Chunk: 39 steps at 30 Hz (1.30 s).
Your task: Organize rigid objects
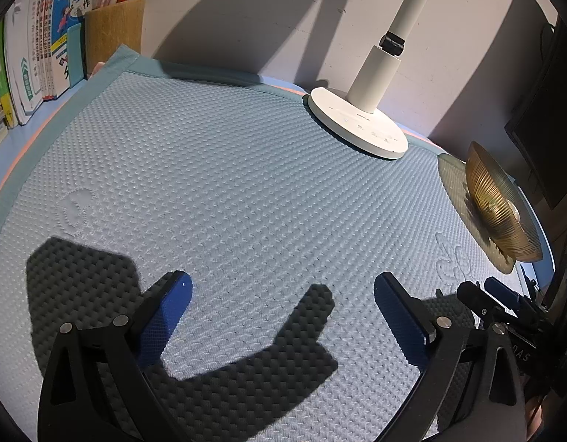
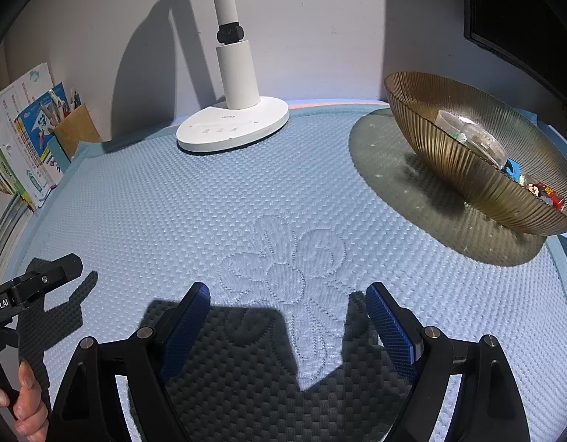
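Note:
An amber ribbed glass bowl stands at the right on the blue quilted mat; it holds a clear plastic cup, a blue block and small red toy pieces. The bowl also shows at the right edge of the left wrist view. My left gripper is open and empty above the bare mat. My right gripper is open and empty above the mat's embroidered flower, left of the bowl.
A white desk lamp base stands at the back against the wall, also in the left wrist view. Books and a tan pen holder stand at the back left. A dark monitor is at the right.

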Each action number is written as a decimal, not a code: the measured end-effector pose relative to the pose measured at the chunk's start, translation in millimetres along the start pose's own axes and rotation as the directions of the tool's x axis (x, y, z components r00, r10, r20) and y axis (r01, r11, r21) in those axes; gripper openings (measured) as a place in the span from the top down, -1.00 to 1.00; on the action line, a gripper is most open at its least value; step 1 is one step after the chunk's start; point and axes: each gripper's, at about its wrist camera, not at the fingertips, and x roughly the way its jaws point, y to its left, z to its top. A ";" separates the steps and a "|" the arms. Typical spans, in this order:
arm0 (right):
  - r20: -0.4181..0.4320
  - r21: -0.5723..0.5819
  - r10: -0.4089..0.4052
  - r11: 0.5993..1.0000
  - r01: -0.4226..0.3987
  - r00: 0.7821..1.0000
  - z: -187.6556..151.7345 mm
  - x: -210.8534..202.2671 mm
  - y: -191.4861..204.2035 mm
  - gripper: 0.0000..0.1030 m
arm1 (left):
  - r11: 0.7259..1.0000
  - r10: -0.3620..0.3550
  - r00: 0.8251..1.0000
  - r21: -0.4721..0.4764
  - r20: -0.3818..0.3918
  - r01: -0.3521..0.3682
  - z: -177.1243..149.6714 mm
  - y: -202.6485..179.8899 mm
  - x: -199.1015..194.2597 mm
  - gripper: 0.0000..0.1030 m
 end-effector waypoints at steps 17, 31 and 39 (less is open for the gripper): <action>-0.004 -0.001 0.002 1.000 -0.002 1.000 0.2 0.8 -1.9 -0.65 | 1.000 -0.001 1.000 -0.002 -0.001 0.001 -0.1 -0.1 0.3 -0.94; -0.005 -0.001 0.001 1.000 -0.001 1.000 -0.5 1.1 -0.8 -0.65 | 1.000 0.000 1.000 -0.003 -0.001 0.000 0.1 0.9 0.5 -0.95; -0.015 -0.005 0.001 1.000 -0.001 1.000 -2.1 2.3 0.3 -0.65 | 0.988 0.154 0.988 0.006 -0.018 -0.154 -6.9 6.6 -7.7 -0.95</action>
